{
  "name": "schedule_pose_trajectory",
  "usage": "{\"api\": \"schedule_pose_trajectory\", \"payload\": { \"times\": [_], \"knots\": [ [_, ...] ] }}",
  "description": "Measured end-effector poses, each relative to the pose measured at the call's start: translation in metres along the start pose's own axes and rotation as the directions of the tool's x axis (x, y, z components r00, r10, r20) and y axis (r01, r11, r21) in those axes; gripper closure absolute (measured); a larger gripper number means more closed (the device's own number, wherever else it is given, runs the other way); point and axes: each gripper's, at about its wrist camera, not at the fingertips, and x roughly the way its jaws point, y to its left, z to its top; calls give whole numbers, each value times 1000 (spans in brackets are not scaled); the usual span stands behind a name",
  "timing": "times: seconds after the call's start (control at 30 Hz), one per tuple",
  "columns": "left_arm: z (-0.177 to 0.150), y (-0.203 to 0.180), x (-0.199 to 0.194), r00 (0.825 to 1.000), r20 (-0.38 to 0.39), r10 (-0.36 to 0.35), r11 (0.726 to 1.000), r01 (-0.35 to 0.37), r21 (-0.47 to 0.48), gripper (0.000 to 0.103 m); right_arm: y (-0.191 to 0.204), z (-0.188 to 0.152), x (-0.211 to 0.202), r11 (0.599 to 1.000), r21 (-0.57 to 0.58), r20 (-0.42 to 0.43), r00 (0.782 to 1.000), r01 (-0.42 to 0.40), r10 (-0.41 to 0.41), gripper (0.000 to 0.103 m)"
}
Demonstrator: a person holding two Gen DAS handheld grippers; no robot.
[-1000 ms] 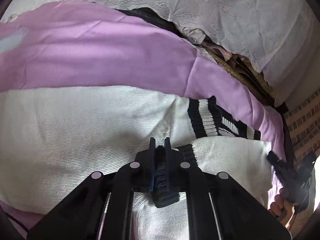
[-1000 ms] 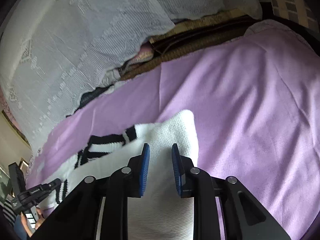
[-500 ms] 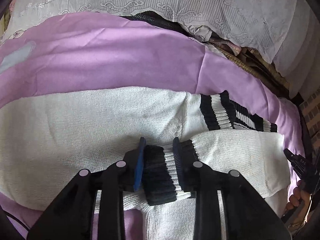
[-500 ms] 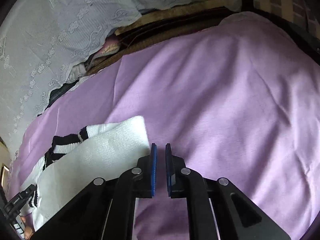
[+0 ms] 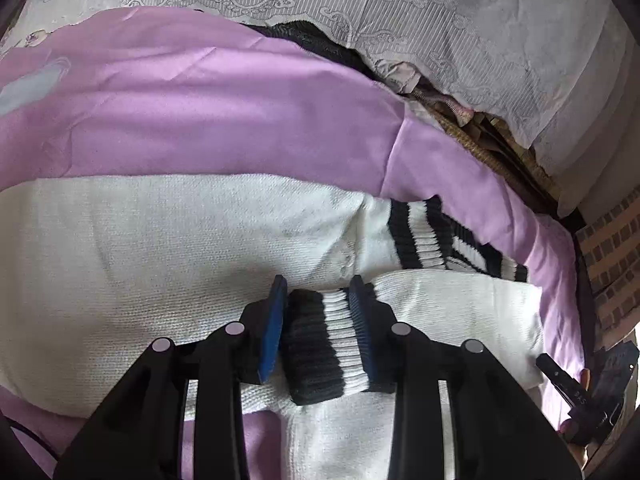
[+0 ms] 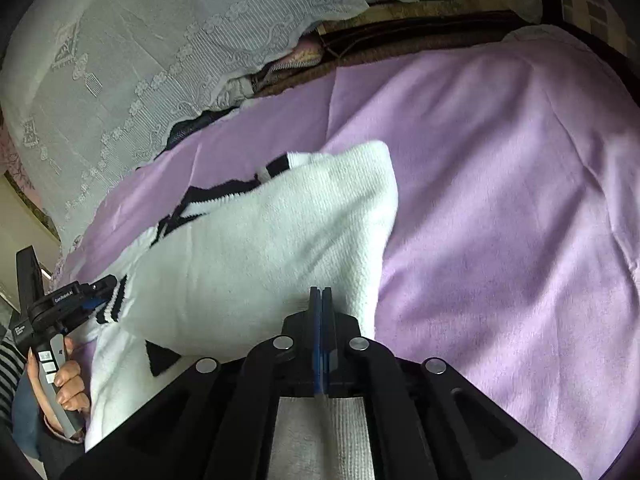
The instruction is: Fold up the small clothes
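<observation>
Since a moment ago the left gripper (image 5: 320, 304) has spread off the sweater (image 5: 160, 248) cuff (image 5: 316, 344); the right gripper (image 6: 321, 300), fingers pressed together, now lifts the sweater's fold, its pinch hidden. The left gripper's label reads "GenRobot.AI".

- Sweater (image 5: 160, 248): lies on bedspread (image 5: 200, 120).
- Sleeve cuff (image 5: 320, 344): on the sweater, between left tongs (image 5: 320, 312).
- Lace cloth (image 5: 440, 32): behind bedspread.

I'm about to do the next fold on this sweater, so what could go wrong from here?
The right gripper is shut on the white sweater near its edge, so the knit may slip out when lifted. The left gripper is open around the striped cuff; pulling away could snag it and undo the sleeve fold.
</observation>
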Motion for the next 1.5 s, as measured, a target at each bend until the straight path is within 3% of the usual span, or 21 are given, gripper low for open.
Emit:
{"api": "schedule_pose_trajectory", "payload": {
  "times": [0.13, 0.23, 0.3, 0.37, 0.43, 0.47, 0.6, 0.67, 0.7, 0.73, 0.77, 0.8, 0.9, 0.97, 1.07, 1.23, 1.37, 1.5],
  "knots": [
    [3, -19, -25, 994, 61, -92, 995, 90, 40, 71, 7, 45, 18, 1000, -13, 34, 999, -6, 7, 98],
    [-1, -39, -12, 988, -1, -152, 984, 152, 95, 68, -4, 58, 56, 1000, 11, -19, 1000, 9, -9, 98],
    [-8, -47, 9, 991, -55, -123, 984, 129, 120, 68, -20, 48, 80, 998, 32, -67, 996, 56, -54, 102],
    [-14, -51, 37, 991, -125, -52, 986, 71, 153, 68, -38, 48, 78, 992, 123, -67, 997, -32, 40, 103],
    [-15, -54, 40, 993, -115, -33, 984, 52, 171, 68, -43, 50, 60, 984, 174, -14, 999, -48, 51, 102],
    [-15, -54, 38, 993, -112, -29, 983, 49, 176, 68, -40, 49, 49, 985, 163, 12, 999, -47, 45, 97],
    [-19, -55, 20, 995, -79, -53, 982, 66, 174, 67, -8, 38, 28, 990, 83, 10, 994, -111, 111, 97],
    [-22, -62, 10, 995, -62, -79, 974, 91, 208, 61, 11, 26, 28, 995, 8, -37, 994, -104, 104, 95],
    [-24, -67, 9, 997, -54, -60, 971, 71, 230, 49, 18, 19, 32, 996, -33, -70, 994, -82, 79, 95],
    [-28, -70, 13, 999, -52, -10, 967, 23, 255, 35, 24, 11, 41, 997, -68, -114, 993, -39, 31, 85],
    [-31, -70, 23, 997, -67, 43, 963, -24, 269, 30, 27, 5, 49, 995, -98, -137, 991, -16, 3, 80],
    [-34, -69, 35, 993, -95, 73, 957, -43, 287, 30, 30, 2, 47, 993, -121, -109, 994, -9, -4, 80],
    [-36, -77, 29, 993, -58, 101, 942, -77, 325, 30, 37, 1, 25, 993, -112, -59, 998, 25, -32, 80],
    [-33, -71, 22, 996, -61, 64, 958, -44, 282, 30, 41, -8, 10, 992, -130, -41, 999, -3, -2, 75],
    [-26, -52, 12, 997, -72, 27, 982, -13, 188, 35, 42, -28, 15, 984, -176, -101, 994, 25, -43, 65],
    [-20, -4, -28, 993, 16, 115, 992, -116, 57, 37, 34, -37, -5, 991, -135, -32, 999, -19, 15, 58],
    [-24, 60, -84, 979, 88, 181, 982, -175, -70, 37, 24, -44, -26, 996, -67, 31, 998, -51, 53, 47],
    [-44, 134, -127, 976, 101, 191, 945, -155, -289, 37, 16, -51, -26, 995, -16, 24, 995, -96, 96, 43]
  ]
}}
